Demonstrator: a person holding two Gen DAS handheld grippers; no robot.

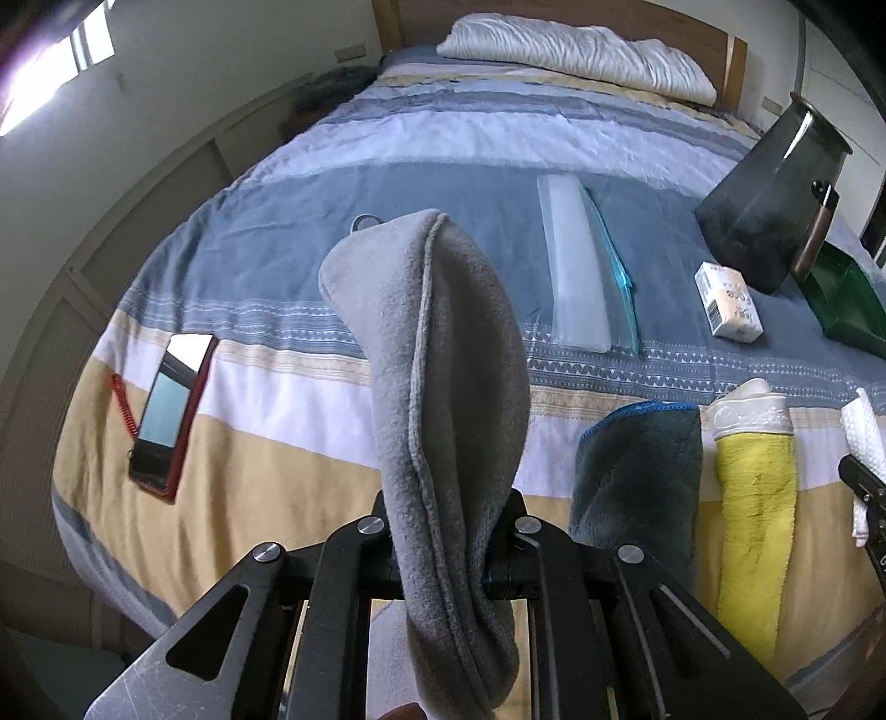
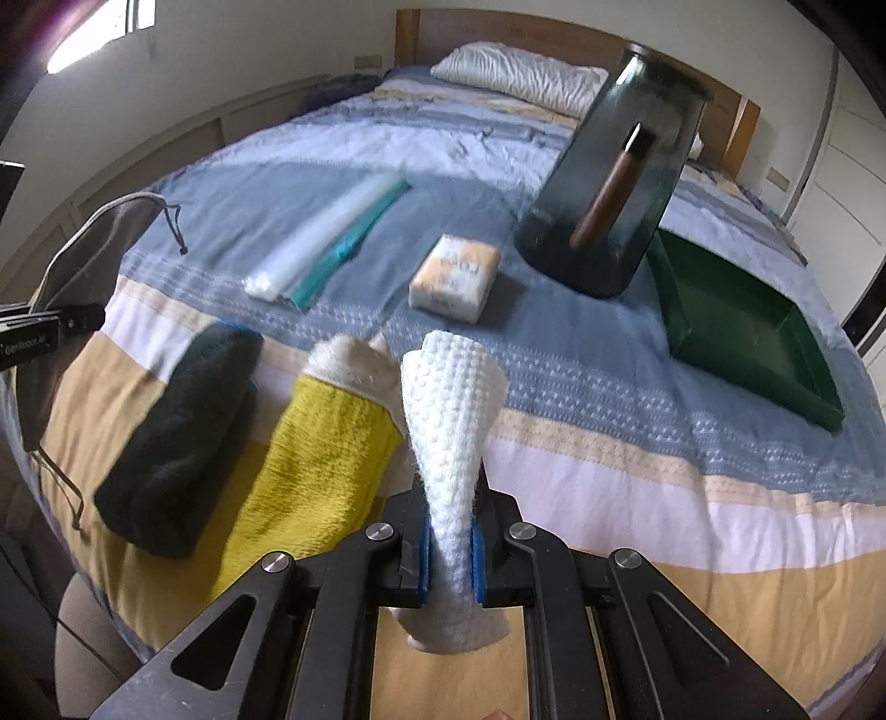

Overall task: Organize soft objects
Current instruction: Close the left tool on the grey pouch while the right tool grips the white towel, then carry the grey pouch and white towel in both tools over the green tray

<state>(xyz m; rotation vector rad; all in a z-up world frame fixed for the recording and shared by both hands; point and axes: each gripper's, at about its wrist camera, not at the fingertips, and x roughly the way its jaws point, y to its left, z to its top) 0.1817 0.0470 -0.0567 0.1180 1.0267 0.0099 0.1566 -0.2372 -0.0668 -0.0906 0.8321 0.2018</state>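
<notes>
My left gripper (image 1: 448,559) is shut on a grey fleece drawstring bag (image 1: 443,376) and holds it up above the bed; the bag also shows at the left edge of the right wrist view (image 2: 94,260). My right gripper (image 2: 451,548) is shut on a white waffle-weave cloth (image 2: 451,421), held upright over the bed's near edge. A dark teal rolled towel (image 2: 177,443) and a yellow-and-white rolled cloth (image 2: 326,426) lie side by side on the bed, just left of the white cloth. They also show in the left wrist view, the teal towel (image 1: 637,482) and the yellow cloth (image 1: 756,498).
On the striped bedspread (image 2: 609,459) lie a clear and teal plastic folder (image 2: 332,238), a tissue pack (image 2: 457,277), a dark tilted bin (image 2: 614,183), a green tray (image 2: 736,327) and a phone in a red case (image 1: 169,410). A pillow (image 1: 576,50) lies at the headboard.
</notes>
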